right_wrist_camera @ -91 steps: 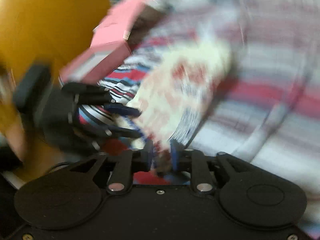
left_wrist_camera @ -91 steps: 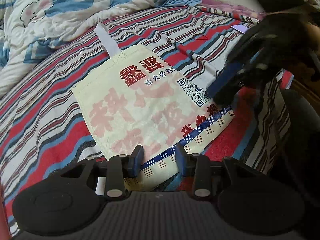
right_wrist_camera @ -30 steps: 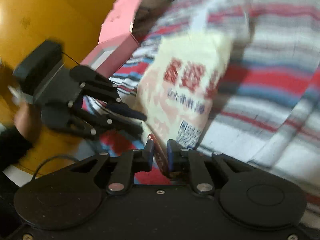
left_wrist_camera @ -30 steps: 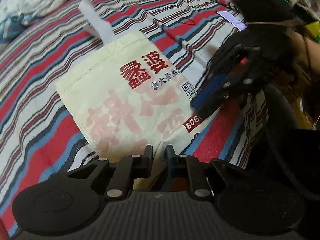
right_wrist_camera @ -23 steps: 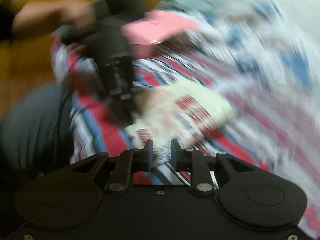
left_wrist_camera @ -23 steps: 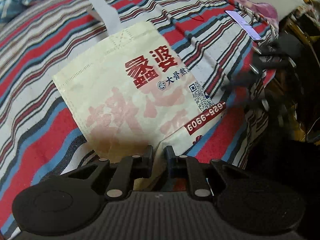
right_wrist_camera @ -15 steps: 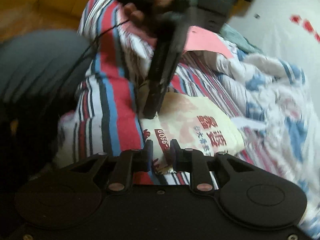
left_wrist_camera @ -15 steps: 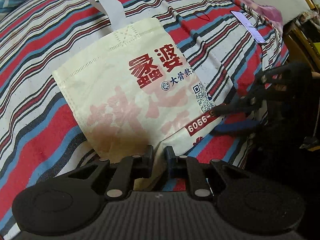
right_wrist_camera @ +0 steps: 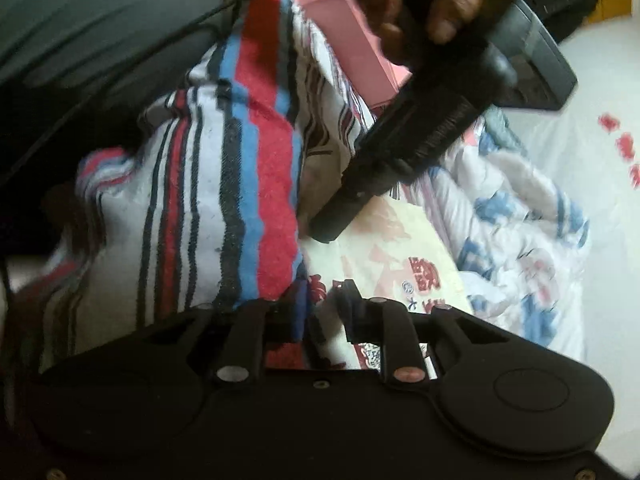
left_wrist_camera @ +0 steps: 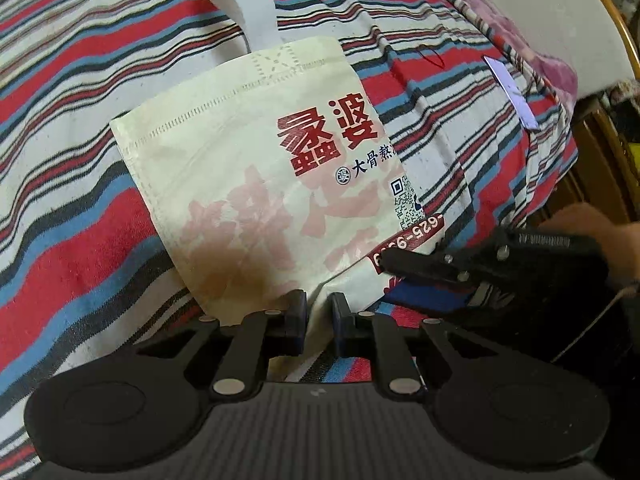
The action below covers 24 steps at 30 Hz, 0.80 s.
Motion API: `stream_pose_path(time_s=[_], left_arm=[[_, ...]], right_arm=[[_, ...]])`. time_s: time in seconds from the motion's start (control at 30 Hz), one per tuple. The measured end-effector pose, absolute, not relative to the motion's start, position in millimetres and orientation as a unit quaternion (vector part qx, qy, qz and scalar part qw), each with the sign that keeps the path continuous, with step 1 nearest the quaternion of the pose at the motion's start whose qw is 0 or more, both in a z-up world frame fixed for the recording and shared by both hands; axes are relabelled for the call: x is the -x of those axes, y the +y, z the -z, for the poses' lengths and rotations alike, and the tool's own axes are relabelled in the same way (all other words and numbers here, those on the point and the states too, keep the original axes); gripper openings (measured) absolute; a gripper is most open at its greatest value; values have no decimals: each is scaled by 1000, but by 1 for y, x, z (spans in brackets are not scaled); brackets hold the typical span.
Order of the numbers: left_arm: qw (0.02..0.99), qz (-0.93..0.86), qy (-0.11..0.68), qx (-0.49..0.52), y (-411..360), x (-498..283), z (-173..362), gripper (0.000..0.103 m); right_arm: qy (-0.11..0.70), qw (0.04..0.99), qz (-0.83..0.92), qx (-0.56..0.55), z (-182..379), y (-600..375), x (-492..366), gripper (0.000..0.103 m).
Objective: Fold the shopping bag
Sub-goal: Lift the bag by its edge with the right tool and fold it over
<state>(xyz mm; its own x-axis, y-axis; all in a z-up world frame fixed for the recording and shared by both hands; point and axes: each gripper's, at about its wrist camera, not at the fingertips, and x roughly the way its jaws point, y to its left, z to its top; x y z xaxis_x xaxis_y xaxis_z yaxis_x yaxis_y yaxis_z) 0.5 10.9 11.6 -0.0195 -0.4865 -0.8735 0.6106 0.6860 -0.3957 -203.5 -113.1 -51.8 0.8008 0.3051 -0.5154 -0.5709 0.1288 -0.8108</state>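
The cream shopping bag (left_wrist_camera: 256, 184) with red Chinese print lies flat on the striped bedsheet (left_wrist_camera: 72, 200), its bottom part folded up and its white handle (left_wrist_camera: 248, 12) pointing away. My left gripper (left_wrist_camera: 318, 304) is shut on the bag's near folded edge. My right gripper (left_wrist_camera: 390, 276) comes in from the right with its jaws around the bag's right corner, one above and one below. In the right wrist view the right gripper (right_wrist_camera: 324, 296) is slightly open around the bag's edge (right_wrist_camera: 396, 248), and the left gripper (right_wrist_camera: 332, 232) presses down on the bag.
A blue-and-white quilt (right_wrist_camera: 520, 216) is bunched beyond the bag. A pink box (right_wrist_camera: 360, 40) sits near the bed's edge. A white strip (left_wrist_camera: 510, 92) lies on the sheet at the right, by a wooden frame (left_wrist_camera: 604, 128).
The left gripper closed on the bag's near edge and the bottom got folded up. The right gripper let go, swung away, and came back low to the bag's right corner.
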Motion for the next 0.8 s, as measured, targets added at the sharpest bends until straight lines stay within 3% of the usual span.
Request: stream_pose_path(time_s=[0.23, 0.53, 0.7, 0.8], left_arm=[[657, 410, 632, 31, 23, -5, -1, 13], [670, 426, 607, -37, 7, 11, -8, 13], [715, 448, 527, -102, 2, 32, -33, 20], [723, 451, 510, -121, 5, 42, -37, 20]], right_arm=[[108, 726, -294, 612, 51, -118, 221, 19], [119, 736, -284, 602, 59, -114, 241, 15], [302, 826, -356, 316, -1, -142, 192, 14], [423, 808, -399, 88, -17, -173, 158, 14]])
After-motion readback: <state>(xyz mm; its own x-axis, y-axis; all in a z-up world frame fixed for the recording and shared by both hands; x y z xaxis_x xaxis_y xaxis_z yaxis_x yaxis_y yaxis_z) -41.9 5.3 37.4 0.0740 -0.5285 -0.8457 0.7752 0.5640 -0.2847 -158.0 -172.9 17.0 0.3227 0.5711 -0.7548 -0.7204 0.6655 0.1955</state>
